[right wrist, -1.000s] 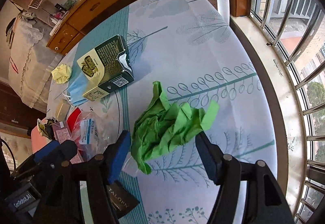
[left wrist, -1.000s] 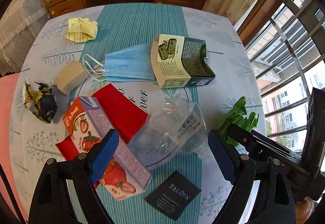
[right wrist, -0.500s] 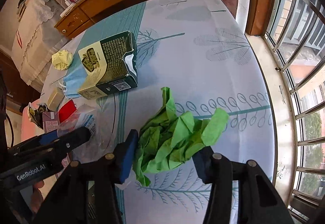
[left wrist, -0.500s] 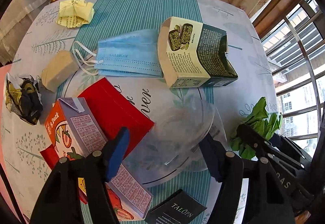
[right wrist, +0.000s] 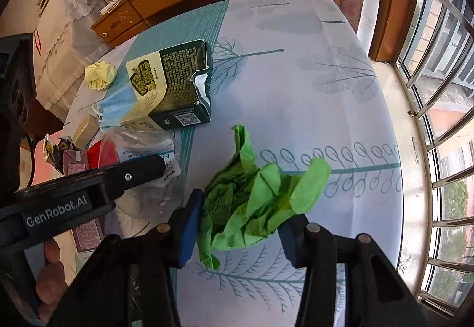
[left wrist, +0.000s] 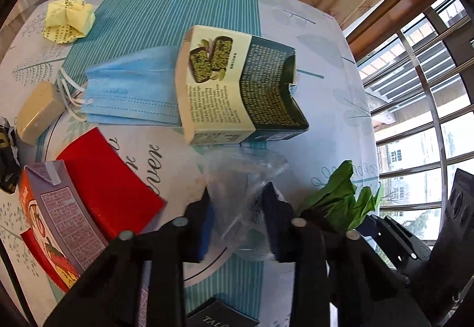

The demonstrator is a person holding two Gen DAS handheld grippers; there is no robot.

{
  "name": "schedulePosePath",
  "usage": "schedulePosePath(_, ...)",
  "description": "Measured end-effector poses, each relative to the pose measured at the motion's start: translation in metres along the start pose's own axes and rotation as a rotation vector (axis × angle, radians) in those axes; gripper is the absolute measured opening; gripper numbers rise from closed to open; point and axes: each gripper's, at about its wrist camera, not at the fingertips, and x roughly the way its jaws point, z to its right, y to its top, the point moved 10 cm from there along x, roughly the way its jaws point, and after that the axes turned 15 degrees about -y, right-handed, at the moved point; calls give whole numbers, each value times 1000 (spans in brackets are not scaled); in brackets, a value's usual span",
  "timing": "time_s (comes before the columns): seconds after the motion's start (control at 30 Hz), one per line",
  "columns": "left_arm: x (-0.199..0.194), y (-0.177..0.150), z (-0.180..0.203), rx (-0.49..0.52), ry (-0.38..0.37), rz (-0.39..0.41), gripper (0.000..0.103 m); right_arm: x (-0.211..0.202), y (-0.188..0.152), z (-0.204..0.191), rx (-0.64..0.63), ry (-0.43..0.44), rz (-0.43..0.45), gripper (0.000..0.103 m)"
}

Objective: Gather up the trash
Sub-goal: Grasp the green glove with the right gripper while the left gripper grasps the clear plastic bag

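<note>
Lower centre of left view: my left gripper [left wrist: 237, 217] closing, clear plastic bag [left wrist: 240, 176] between pads. Lower centre of right view: my right gripper [right wrist: 241, 223] closing on crumpled green paper [right wrist: 254, 196], pads pressing.

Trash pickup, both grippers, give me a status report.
Left gripper closing on the clear plastic bag, pads pressing it. Right gripper closing on the green crumpled paper, pads touching. Snack box, mask, cartons not yet collected; nothing blocking.

left tongs [left wrist: 237, 214] closing on clear bag [left wrist: 234, 179]; right tongs [right wrist: 240, 226] closing on green paper [right wrist: 257, 193]
</note>
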Motion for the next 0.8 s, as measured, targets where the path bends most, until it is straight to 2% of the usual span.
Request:
schedulePosePath(0.17,-1,-2,6,1,-15,9,19,-2,-4,-3,-10,1,-10,45)
schedulePosePath(0.37,-22,-22,10,0,-28,6,18,-16,-15,-8,-14,-4,-7,44)
schedulePosePath(0.57,-62,-48,19,39,-36,32,18,-42,-32,-15,-25,-12,2,44)
schedulePosePath(0.8,-130,-88,18,68,-37,94,18,-78,-62,-32,-69,-28,18,44)
